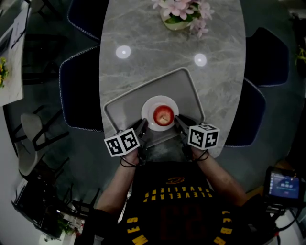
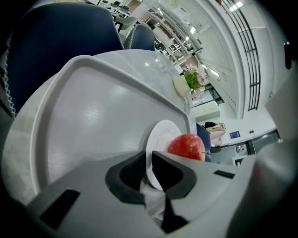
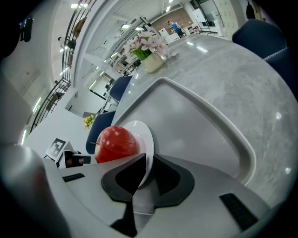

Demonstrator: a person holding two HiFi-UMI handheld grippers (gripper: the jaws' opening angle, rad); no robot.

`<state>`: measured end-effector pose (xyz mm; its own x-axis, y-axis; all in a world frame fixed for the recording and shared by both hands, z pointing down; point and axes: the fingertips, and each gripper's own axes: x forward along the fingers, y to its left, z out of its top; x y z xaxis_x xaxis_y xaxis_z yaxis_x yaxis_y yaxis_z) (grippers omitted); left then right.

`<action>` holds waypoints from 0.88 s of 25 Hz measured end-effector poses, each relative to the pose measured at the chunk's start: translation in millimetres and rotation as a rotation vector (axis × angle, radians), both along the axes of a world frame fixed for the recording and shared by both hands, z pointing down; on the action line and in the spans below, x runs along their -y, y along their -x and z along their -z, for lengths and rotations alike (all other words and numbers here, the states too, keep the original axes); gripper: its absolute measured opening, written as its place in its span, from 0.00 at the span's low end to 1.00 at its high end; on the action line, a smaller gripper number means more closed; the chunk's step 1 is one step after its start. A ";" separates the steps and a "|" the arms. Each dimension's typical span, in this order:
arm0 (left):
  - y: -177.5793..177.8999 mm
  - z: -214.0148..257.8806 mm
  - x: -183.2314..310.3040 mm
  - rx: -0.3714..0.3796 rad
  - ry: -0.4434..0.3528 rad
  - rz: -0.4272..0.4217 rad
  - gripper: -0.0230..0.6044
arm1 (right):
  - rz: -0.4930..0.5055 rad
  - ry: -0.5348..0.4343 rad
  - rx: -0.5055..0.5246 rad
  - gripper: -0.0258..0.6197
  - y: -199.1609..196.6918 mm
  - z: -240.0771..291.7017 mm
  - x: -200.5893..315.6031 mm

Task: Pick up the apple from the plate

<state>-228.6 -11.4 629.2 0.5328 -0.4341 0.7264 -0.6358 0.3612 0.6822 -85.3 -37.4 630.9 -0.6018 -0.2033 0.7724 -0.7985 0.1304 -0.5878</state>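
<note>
A red apple (image 1: 163,115) sits in the middle of a small white plate (image 1: 149,106), which is over a grey tray (image 1: 119,103) on the marble table. My left gripper (image 1: 142,129) is at the plate's near-left rim and my right gripper (image 1: 179,125) at its near-right rim. In the left gripper view the plate's edge (image 2: 156,139) runs between the dark pads of the left gripper (image 2: 149,158), with the apple (image 2: 187,146) just beyond. In the right gripper view the right gripper (image 3: 148,160) pinches the plate's rim (image 3: 146,139) the same way, beside the apple (image 3: 116,144).
A vase of pink flowers (image 1: 179,14) stands at the table's far end. Dark blue chairs (image 1: 79,86) flank the table on both sides. The tray's raised wall (image 3: 223,125) curves round the plate. A small lit screen (image 1: 284,184) sits at the lower right.
</note>
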 end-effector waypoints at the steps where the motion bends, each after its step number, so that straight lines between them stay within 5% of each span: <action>1: 0.1 -0.5 0.0 -0.006 0.008 0.007 0.11 | -0.015 0.014 0.006 0.13 -1.2 -1.2 -0.6; 22: -2.6 2.9 3.4 -0.020 0.015 0.019 0.10 | -0.087 0.037 0.075 0.11 -0.8 5.8 9.3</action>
